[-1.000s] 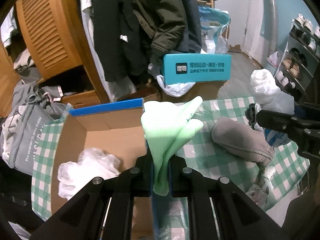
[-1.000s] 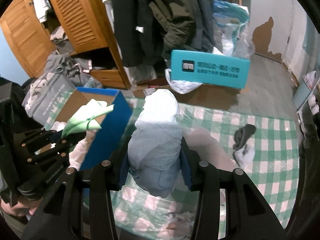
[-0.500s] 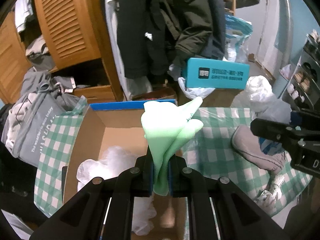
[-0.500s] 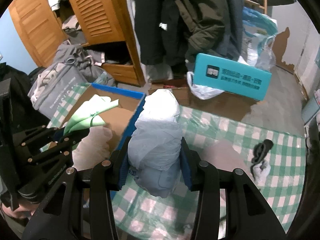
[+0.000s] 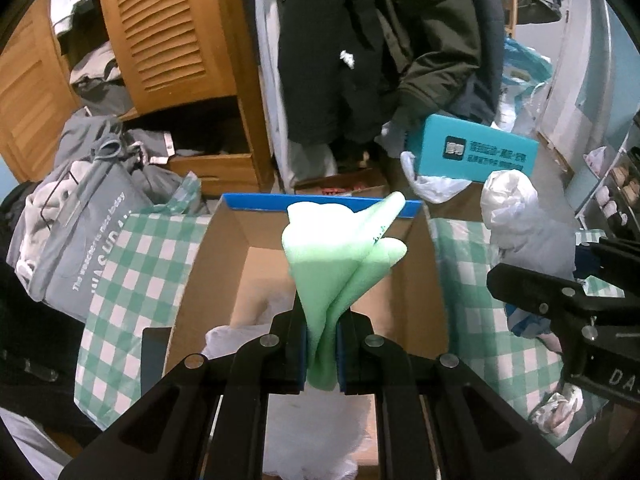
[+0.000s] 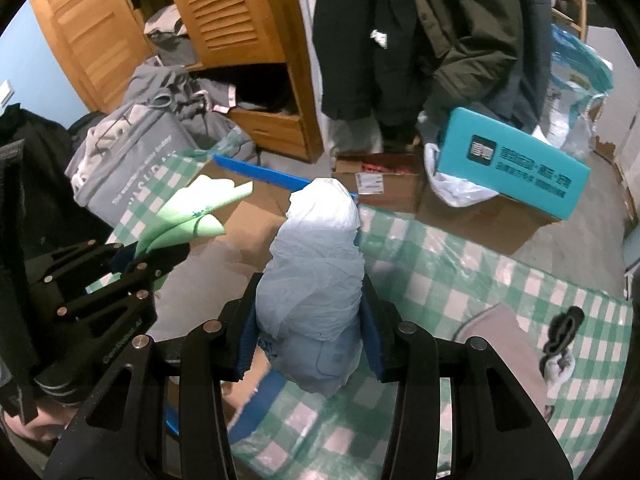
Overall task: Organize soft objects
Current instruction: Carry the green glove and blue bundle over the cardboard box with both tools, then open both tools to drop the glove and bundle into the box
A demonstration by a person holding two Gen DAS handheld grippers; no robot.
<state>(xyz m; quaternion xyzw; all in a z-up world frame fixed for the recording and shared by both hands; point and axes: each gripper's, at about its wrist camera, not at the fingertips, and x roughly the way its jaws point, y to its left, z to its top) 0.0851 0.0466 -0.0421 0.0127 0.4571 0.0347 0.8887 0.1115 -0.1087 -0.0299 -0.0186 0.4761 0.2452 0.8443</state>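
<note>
The left gripper [image 5: 322, 354], its jaws clamped on a folded green cloth [image 5: 340, 264], hangs over the open cardboard box [image 5: 208, 276] with the blue rim, where crumpled white plastic [image 5: 240, 334] lies inside. Beside it to the right, the right gripper [image 6: 310, 340] pinches a pale plastic-wrapped bundle [image 6: 316, 280] above the box's edge and the green-checked cloth [image 6: 460, 272].

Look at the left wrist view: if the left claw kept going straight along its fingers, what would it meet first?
Probably the white plastic bags in the open cardboard box; the left claw, clamping a green cloth, points down into it. Depth is uncertain.
</note>
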